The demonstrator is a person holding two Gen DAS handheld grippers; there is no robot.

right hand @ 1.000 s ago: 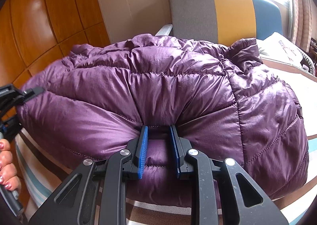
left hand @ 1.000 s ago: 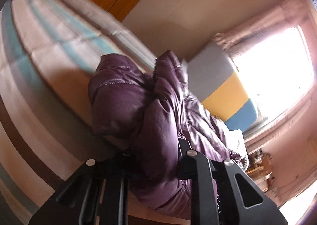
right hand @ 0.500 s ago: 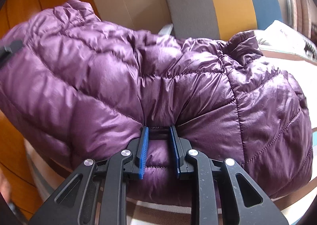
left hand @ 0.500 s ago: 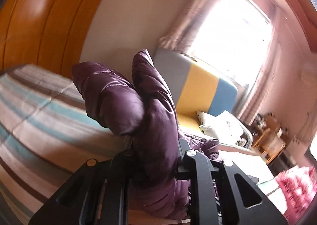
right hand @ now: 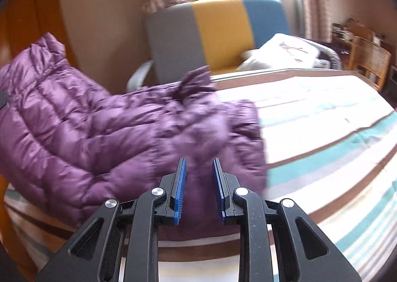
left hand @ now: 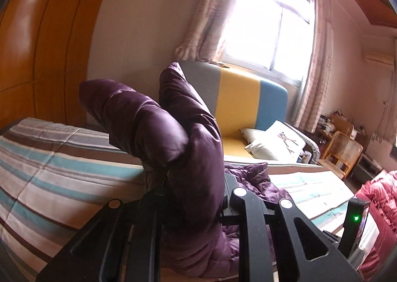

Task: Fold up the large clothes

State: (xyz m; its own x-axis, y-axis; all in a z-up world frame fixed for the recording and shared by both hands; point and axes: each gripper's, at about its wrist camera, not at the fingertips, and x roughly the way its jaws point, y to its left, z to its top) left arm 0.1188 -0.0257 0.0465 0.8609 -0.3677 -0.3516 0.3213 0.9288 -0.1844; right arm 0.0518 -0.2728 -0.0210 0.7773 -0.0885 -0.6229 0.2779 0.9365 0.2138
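A purple puffer jacket (left hand: 158, 128) is the garment in hand. In the left wrist view a thick fold of it stands up between the fingers of my left gripper (left hand: 191, 187), which is shut on it and holds it above the striped bed cover (left hand: 49, 170). The fold hides the pads. In the right wrist view the jacket (right hand: 99, 133) stretches away to the left over the bed, blurred by motion. My right gripper (right hand: 198, 182) is shut on its near edge, and purple fabric fills the gap between the blue pads (right hand: 180, 187).
A grey, yellow and blue sofa back (left hand: 238, 101) with a white pillow (left hand: 275, 143) stands behind the bed. Orange wood panels (left hand: 37, 58) rise at the left. A pink quilted cloth (left hand: 377, 197), a black device with a green light (left hand: 354, 222) and a wicker chair (left hand: 345, 150) are at the right.
The left gripper has risen and rolled level with its fold of jacket. The right gripper has swung right; the jacket, bunched high before it, now trails off to the left.
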